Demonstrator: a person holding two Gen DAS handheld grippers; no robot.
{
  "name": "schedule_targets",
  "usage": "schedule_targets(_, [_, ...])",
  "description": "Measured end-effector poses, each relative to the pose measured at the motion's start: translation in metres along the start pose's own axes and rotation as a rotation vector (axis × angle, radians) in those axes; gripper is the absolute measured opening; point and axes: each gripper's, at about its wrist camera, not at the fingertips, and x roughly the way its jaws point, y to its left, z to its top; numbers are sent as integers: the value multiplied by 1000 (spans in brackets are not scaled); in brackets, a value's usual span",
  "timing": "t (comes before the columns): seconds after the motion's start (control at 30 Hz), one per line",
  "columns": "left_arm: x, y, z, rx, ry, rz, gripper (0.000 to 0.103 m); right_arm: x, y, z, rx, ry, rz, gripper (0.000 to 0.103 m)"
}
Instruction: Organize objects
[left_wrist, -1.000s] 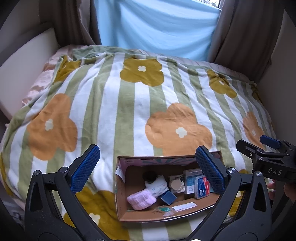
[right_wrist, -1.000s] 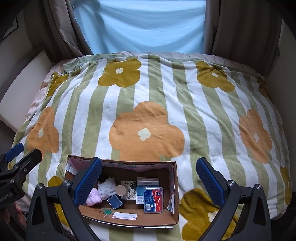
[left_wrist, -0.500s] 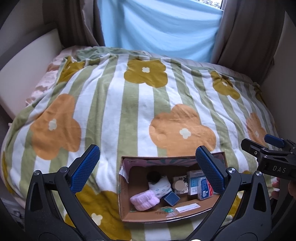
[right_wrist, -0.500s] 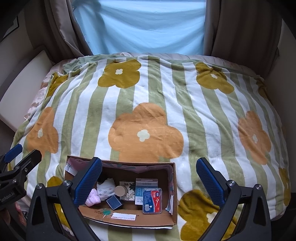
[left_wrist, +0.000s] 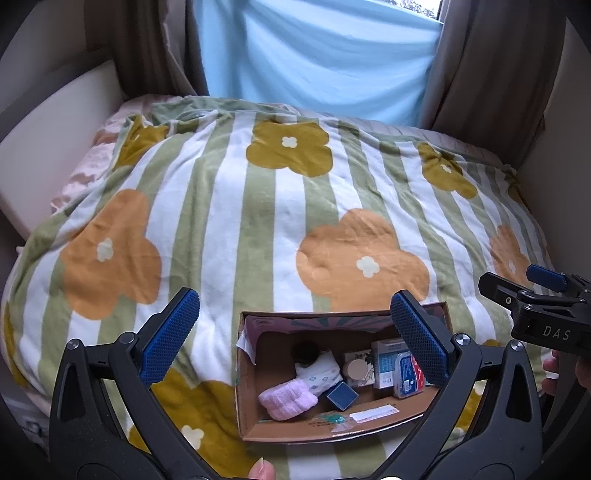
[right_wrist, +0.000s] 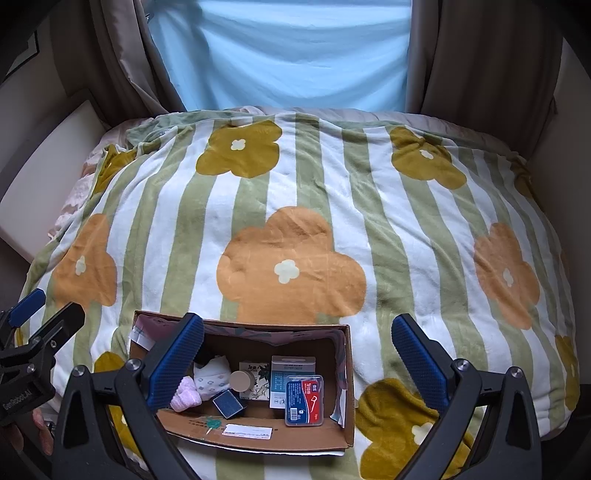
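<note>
An open cardboard box sits on the bed's near edge. It holds a pink folded cloth, a white patterned cloth, a small dark blue box, a round tan lid, a blue-white carton and a clear case with a red-blue label. My left gripper is open and empty above the box. My right gripper is open and empty above the box's right half; it also shows in the left wrist view.
A striped green and white blanket with orange and mustard flowers covers the bed. A light blue sheet and brown curtains hang behind. A cream headboard panel stands at the left.
Both grippers have drawn back and risen slightly, so the box sits lower in both views. Both stay open and empty. The box's contents have not moved.
</note>
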Motion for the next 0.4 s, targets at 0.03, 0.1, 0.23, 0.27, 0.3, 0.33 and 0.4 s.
schedule_targets(0.03, [0,0,0,0,1,5,103,0,0,0,0,0,0,101])
schedule_targets(0.1, [0,-1,0,-4,1,9,103,0,0,0,1,0,0,101])
schedule_targets(0.23, [-2,-2,-2,5,-18,4,103,0,0,0,-2,-1,0,101])
schedule_targets(0.27, [-4,-3,-2,10,-28,7,103,0,0,0,-2,-1,1,101])
schedule_targets(0.3, [-6,-4,-2,15,-36,8,103,0,0,-1,-1,-1,0,101])
schedule_targets(0.33, [-7,-4,-2,19,-44,9,103,0,0,-1,-1,-1,0,101])
schedule_targets(0.4, [-6,-4,-2,23,-39,6,103,0,0,-1,0,1,2,101])
